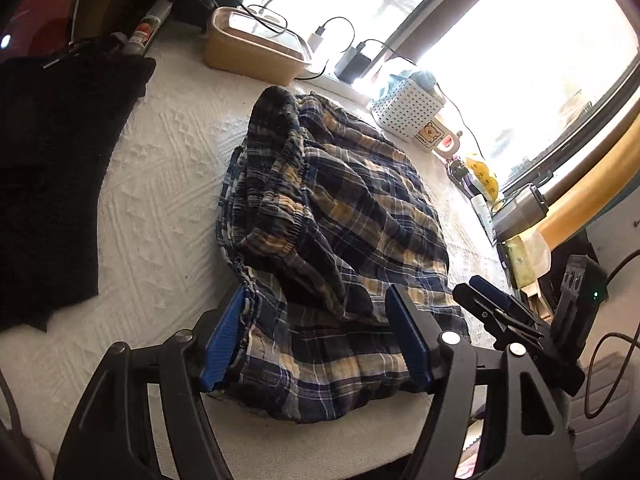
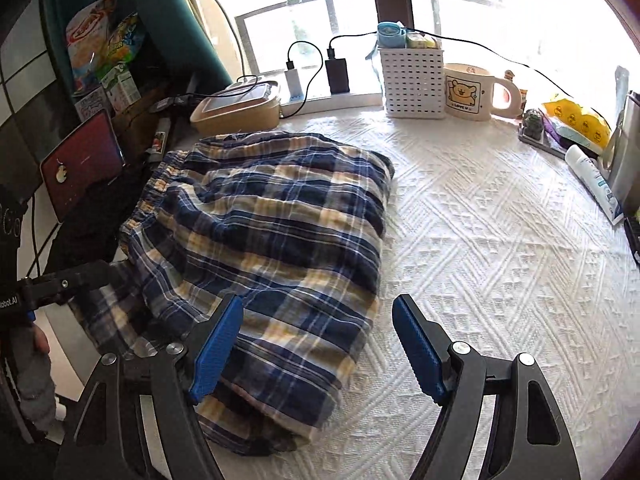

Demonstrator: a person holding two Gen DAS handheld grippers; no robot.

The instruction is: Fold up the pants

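- The plaid pants lie bunched in a rough fold on the white textured table, on the near side of the white perforated basket and off towards the tan lidded box.
- My left tool stands open astride the near edge of the pants; cloth lies between the blue pads, but I judge they aren't pressing it, though the left pad sits so close against the hem that I can't be sure.
- My right tool is open too, gripping nothing, its left pad over the corner of the pants farthest from the basket and its right pad over bare table.
- The elastic waistband is rumpled and half turned over, on the side away from the basket.
- To do this step well, I'd take both near corners evenly, pinching all layers, not just the top one.
- I'd tension the cloth flat before carrying it over, so the waistband lump doesn't get folded in.
- I'd keep clear of the mug beside the basket.
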